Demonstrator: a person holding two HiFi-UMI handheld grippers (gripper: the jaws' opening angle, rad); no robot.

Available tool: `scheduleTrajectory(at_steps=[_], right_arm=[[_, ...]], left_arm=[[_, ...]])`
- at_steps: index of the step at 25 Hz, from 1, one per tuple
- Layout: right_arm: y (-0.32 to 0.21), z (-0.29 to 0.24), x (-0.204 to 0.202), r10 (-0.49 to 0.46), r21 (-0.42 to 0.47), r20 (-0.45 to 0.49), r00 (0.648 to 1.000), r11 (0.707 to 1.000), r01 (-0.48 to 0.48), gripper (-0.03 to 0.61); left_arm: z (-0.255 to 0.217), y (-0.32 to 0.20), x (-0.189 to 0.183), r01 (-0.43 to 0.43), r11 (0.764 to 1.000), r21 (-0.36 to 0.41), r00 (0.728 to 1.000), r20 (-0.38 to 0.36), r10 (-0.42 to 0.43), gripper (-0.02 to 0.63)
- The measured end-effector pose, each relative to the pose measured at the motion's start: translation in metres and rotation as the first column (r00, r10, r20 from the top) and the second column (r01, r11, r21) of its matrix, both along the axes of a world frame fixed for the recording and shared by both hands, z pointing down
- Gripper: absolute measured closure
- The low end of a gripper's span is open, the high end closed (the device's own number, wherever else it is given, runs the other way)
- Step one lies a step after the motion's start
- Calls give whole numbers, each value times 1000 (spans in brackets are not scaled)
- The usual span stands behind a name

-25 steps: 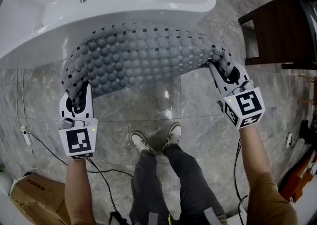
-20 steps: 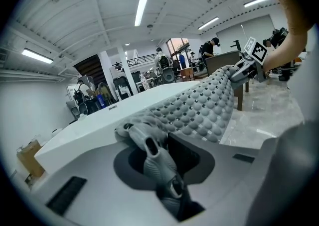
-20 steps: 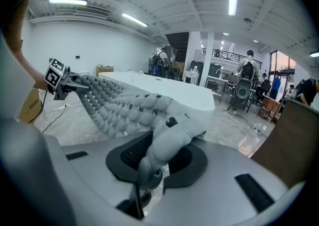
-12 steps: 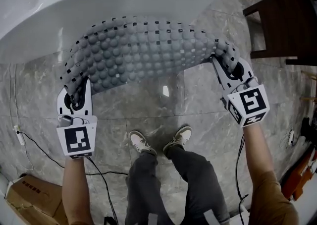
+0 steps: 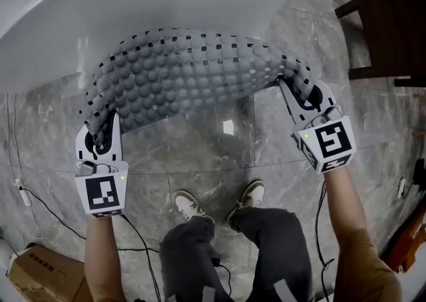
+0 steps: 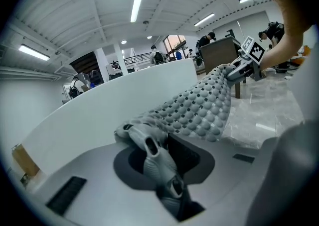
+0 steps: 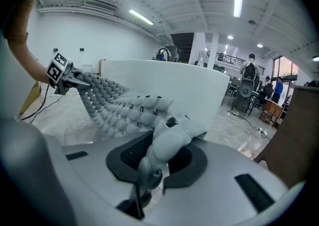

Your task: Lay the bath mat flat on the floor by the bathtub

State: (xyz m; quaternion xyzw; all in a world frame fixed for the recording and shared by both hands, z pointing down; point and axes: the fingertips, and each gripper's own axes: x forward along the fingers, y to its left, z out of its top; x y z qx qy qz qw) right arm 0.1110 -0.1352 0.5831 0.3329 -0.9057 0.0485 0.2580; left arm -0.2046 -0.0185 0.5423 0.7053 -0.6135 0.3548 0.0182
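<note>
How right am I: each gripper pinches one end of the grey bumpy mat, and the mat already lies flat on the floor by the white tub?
Not quite. The left gripper and right gripper each pinch an end, but the mat hangs in the air between them by the tub, off the floor, as the left gripper view shows.

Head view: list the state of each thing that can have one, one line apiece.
Grey bubble-textured rubber bath mat: held up off the floor, slung between both grippers, not yet flat.
Left gripper: shut on the mat's left end.
Right gripper: shut on the mat's right end.
</note>
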Motion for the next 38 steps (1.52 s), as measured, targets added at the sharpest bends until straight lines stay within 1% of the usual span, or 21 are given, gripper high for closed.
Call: scheduleTrajectory(at_steps=[3, 6, 11, 16, 21, 24, 27, 29, 32, 33, 36, 38], right_arm=[[2, -10, -2, -2, 48, -29, 1000, 999, 3, 503], [2, -15, -9, -23, 84, -42, 999, 996, 26, 503], [3, -14, -8, -13, 95, -31, 999, 995, 15, 503], [4, -14, -9, -21, 127, -30, 999, 992, 24, 503], [6, -11, -4, -6, 133, -2, 1000, 991, 6, 503], [6, -20, -13, -16, 124, -17, 1000, 992, 18, 505], [-20, -62, -30, -23, 155, -86, 996, 987, 36, 505], [-38, -80, -40, -27, 169, -105, 994, 985, 45, 505], [-45, -70, -46, -17, 141, -78, 997, 990, 28, 506], [-50, -68, -45, -10, 140, -85, 996, 990, 22, 506], [-74, -73, -48, 7, 175, -135, 991, 984, 17, 506], [-77, -71, -51, 17, 191, -144, 989, 982, 11, 506]], left_arm=[[5, -2, -4, -22, 1000, 15, 1000, -18, 23, 540], [8, -1, -11, -25, 999, 38, 999, -27, 26, 540], [9, -3, -10, -44, 998, 55, 999, -29, 46, 540], [8, -2, -10, -94, 992, 86, 995, -4, 95, 540], [4, -1, -4, -114, 990, 85, 993, 22, 113, 540], [-2, -5, -11, -107, 991, 80, 994, 10, 107, 540], [-19, -32, -28, -95, 989, 113, 993, -54, 102, 540], [-31, -49, -38, -88, 988, 127, 993, -68, 97, 540], [-34, -56, -43, -92, 990, 105, 995, -37, 97, 540], [-30, -61, -42, -95, 990, 103, 994, -40, 100, 540], [-17, -84, -44, -100, 987, 127, 992, -71, 109, 540], [-11, -84, -45, -101, 987, 127, 991, -71, 110, 540]])
